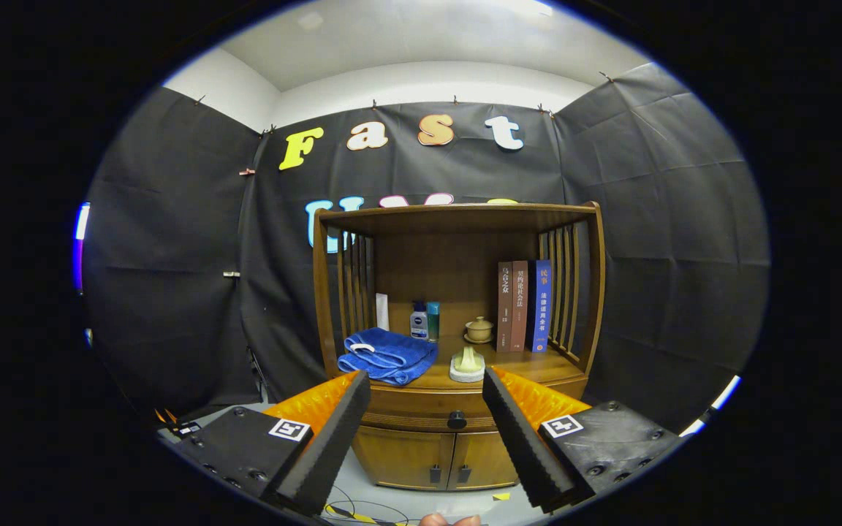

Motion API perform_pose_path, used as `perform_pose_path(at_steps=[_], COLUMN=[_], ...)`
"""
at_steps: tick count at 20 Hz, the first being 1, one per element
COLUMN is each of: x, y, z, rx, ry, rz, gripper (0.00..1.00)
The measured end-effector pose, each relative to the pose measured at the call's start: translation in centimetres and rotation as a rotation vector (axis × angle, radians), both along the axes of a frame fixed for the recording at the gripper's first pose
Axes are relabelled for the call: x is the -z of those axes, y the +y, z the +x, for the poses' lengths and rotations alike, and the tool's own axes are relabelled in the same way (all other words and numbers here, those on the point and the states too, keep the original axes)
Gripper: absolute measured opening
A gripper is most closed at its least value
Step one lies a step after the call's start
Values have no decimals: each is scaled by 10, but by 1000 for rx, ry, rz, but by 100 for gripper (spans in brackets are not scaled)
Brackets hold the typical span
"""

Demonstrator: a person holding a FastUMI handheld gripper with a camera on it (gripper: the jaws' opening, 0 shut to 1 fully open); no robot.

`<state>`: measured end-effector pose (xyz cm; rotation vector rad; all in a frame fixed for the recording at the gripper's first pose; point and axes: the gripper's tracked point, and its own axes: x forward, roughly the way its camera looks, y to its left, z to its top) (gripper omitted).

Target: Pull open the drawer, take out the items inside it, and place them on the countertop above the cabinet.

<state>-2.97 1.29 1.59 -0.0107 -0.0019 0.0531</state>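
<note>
A wooden cabinet [456, 343] stands against the booth's black cloth wall, its drawer [457, 409] shut flush and a dark knob [457, 420] at the drawer's middle. The tool [427, 438] hangs well short of the cabinet with its fingers spread wide and nothing between them, the knob framed in the gap. Left to right on the desk [538, 365] above the drawer lie a folded blue towel [388, 356], a white tube [382, 312] and two small bottles [425, 321] behind it, a pale brush-like piece on a white base [467, 364] just above the knob, a lidded cup [479, 329] behind that, and three upright books [524, 307] at the cabinet's right slats. Whatever the drawer holds is hidden; a shut drawer with goods above it fits either a drawer waiting to be pulled or one emptied and pushed home, and the scene does not settle which. Should the knob be the aim, a clean grip would mean coming straight in, centring the knob between the fingers, closing squarely and pulling level along the drawer's run. Open floor [392, 486] in front of the cabinet leaves room to draw back; bare desk lies right of the white base, before the books, while the top shelf [457, 217] caps headroom. Two small doors [432, 459] sit below the drawer.
</note>
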Motion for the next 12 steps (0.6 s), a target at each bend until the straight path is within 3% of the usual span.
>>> perform_pose_path(at_steps=[12], x=[1], y=[1], z=[0], rx=[-5], ry=[-1], rz=[1], gripper=[99])
